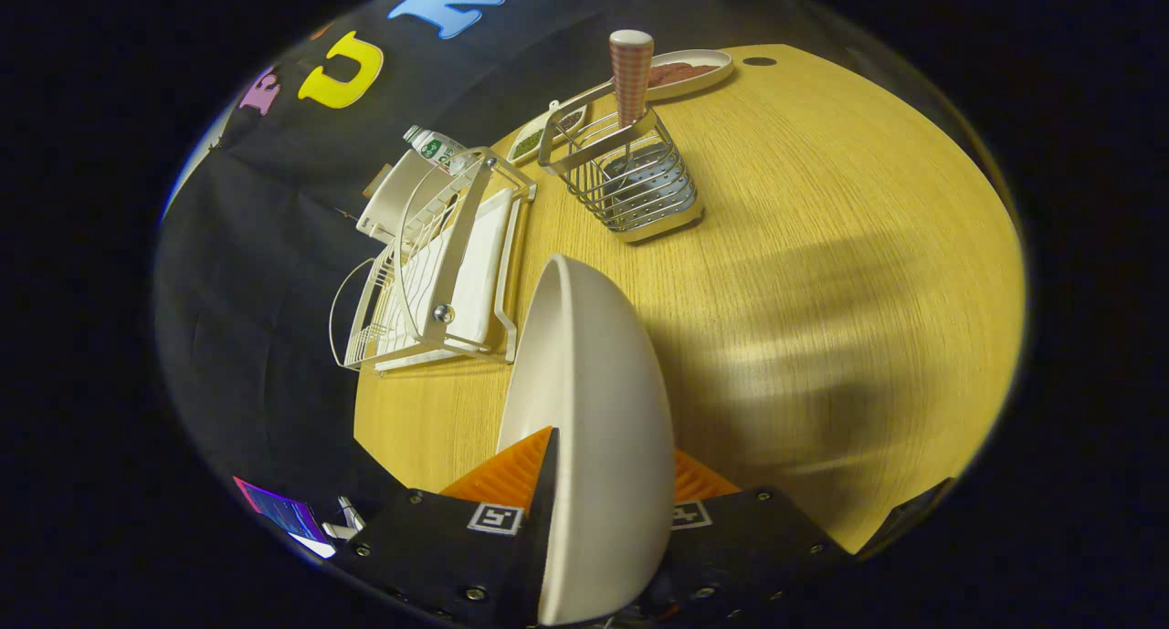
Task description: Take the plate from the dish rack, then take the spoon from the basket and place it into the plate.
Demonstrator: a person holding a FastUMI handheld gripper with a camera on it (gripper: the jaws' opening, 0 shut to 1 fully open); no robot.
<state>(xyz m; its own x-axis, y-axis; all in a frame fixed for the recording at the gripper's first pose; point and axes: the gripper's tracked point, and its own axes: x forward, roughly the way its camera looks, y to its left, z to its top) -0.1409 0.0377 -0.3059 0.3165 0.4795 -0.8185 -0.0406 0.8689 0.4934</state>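
1. Left of the jaws, the white dish rack (438,273) stands on the desk (822,273) near its edge; its slots look free, and a bottle (437,147) lies just behind it.
2. Between the fingers, the gripper (594,483) is clamped on the white plate (594,401), one finger pressing each face near the rim. The plate is held on edge, clear of the rack and above the desk.
3. Beyond the plate stands the wire basket (639,186), with the spoon (632,77) upright in it, its checked handle sticking out the top. Two small dishes sit farther back.
4. To the right the desk is bare wood, with soft shadows across it.
5. The step in hand, as I judge it, is setting the plate down. Carry it toward that bare wood, well apart from rack and basket, and rotate the wrist so the plate comes level before it touches.
6. Lower slowly, let the base sit flat, then release; a tilted release risks the plate rolling or clattering.
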